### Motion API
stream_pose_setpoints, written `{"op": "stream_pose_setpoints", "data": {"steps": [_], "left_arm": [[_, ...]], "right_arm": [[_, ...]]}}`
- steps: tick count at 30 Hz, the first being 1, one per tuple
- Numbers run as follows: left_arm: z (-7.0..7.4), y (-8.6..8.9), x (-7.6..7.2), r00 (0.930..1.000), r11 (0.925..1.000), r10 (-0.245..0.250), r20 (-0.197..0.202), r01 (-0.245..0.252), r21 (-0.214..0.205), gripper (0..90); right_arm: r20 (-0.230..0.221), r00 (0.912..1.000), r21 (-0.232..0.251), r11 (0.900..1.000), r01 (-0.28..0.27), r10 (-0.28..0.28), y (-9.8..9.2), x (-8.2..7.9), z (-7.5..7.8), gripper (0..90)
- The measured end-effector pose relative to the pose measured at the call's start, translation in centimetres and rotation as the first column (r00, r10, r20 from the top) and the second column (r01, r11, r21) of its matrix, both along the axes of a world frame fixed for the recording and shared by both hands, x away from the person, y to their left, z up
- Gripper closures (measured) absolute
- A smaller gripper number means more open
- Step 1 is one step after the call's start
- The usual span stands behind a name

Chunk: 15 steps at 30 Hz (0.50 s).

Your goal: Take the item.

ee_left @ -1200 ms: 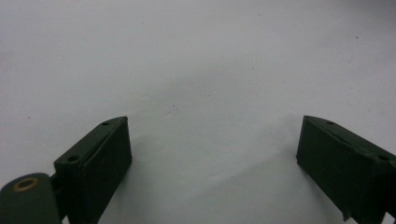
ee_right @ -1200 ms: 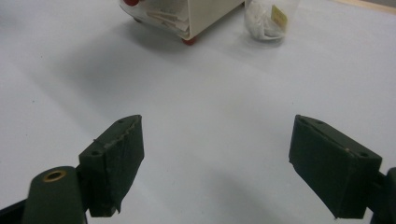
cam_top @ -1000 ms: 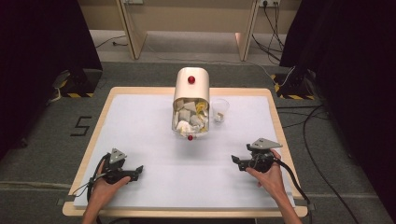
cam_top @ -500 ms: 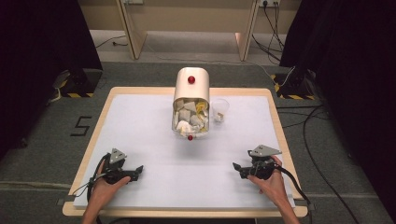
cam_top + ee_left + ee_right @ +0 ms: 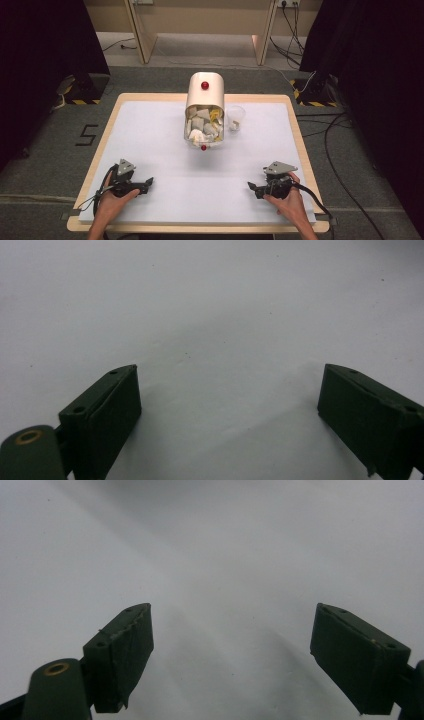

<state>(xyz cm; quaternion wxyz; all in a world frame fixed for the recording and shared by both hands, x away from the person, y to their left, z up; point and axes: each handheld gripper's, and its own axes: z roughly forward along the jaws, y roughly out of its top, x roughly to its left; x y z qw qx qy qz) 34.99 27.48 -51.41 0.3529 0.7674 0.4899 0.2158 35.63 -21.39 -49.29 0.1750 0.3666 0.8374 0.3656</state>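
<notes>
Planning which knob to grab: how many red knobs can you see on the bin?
2: one red knob on the beige bin's top, far end, another red knob at its near transparent end. Others may be hidden.

Left gripper [image 5: 227, 405]: two black jaws rising from bottom edge, wide apart, nothing btw them. Brass-coloured rivet [image 5: 27, 437] at lower left, beside the left jaw. White table surface [image 5: 215, 305] under and ahead, w/ few tiny dark specks, soft shadow near jaws.

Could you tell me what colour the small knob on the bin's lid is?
Red; the knob shows best in the high view.
</notes>
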Motion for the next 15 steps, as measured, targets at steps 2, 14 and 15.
{"op": "stream_pose_setpoints", "data": {"steps": [2, 14, 15], "left_arm": [[0.00, 0.00, 0.00, 1.0000, 1.0000, 0.000, 0.000, 0.000, 0.000, 9.4], [0.00, 0.00, 0.00, 1.0000, 1.0000, -0.001, 0.000, 0.001, -0.001, 9.5], [0.00, 0.00, 0.00, 1.0000, 1.0000, -0.001, 0.000, 0.001, 0.000, 9.5]], "right_arm": [[-0.008, 1.0000, -0.009, 1.0000, 0.000, -0.001, 0.05, -0.11, -0.11, 18.0], [-0.039, 0.9992, 0.009, 0.9999, 0.013, -0.013, -0.55, -0.72, -0.85, 19.6], [-0.037, 0.9992, 0.012, 0.9998, 0.017, -0.016, -0.61, -0.79, -0.89, 19.5]]}}
